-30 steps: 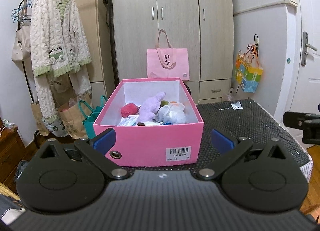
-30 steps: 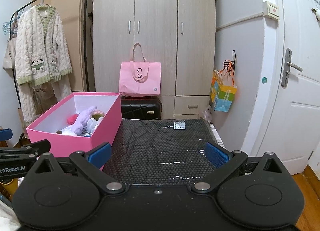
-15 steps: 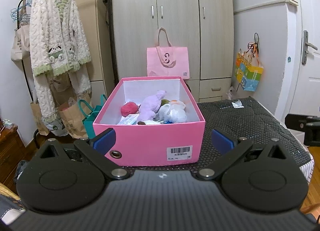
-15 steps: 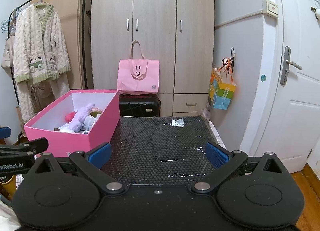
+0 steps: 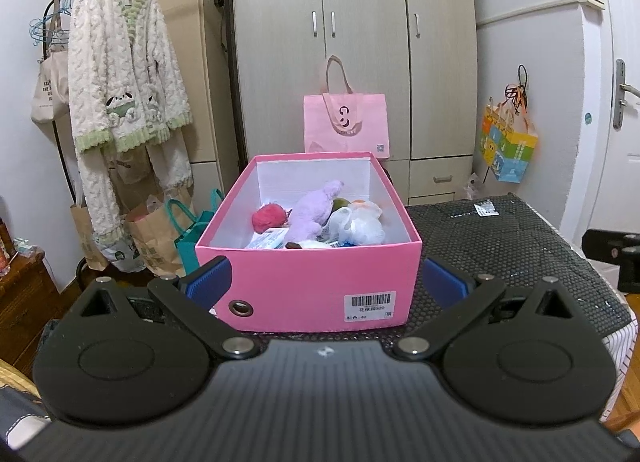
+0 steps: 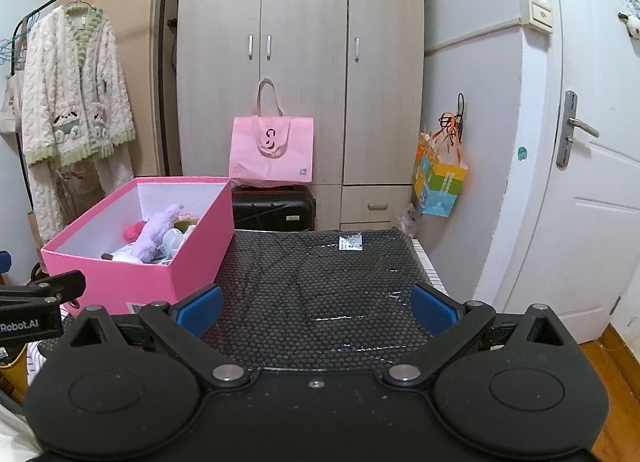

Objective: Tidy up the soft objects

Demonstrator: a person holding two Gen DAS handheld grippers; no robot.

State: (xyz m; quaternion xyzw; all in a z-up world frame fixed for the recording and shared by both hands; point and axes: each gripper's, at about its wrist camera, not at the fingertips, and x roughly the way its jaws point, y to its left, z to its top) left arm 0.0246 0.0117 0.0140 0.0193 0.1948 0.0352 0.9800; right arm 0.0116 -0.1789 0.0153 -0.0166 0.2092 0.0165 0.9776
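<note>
Since a second ago, we have drifted the left gripper [image 5: 324,282] slightly, so the pink box [image 5: 308,282] sits a touch lower and nearer in its view; the right gripper [image 6: 316,308] has barely shifted over the black mat [image 6: 320,282]. Both grippers have their jaws spread wide and hold nothing.

The soft objects already lie inside the box: a purple plush [image 5: 314,210], a red pom-pom [image 5: 269,218], a white mesh puff [image 5: 358,226] and some flat packets near the front wall. The mat beside the box looks bare except for a small label [image 6: 351,243], so we judge the gathering to be nearly or wholly done.

If we reach in again, we should come over the near wall from above — not push against it, since a light cardboard box would probably slide on the mat. We would pinch the plush at its thick middle, and gently.

The box's near inner corner is hidden by its front wall. A green-and-orange thing behind the plush is too covered to name, and each gripper shows in the other's view only as a cropped black edge.
</note>
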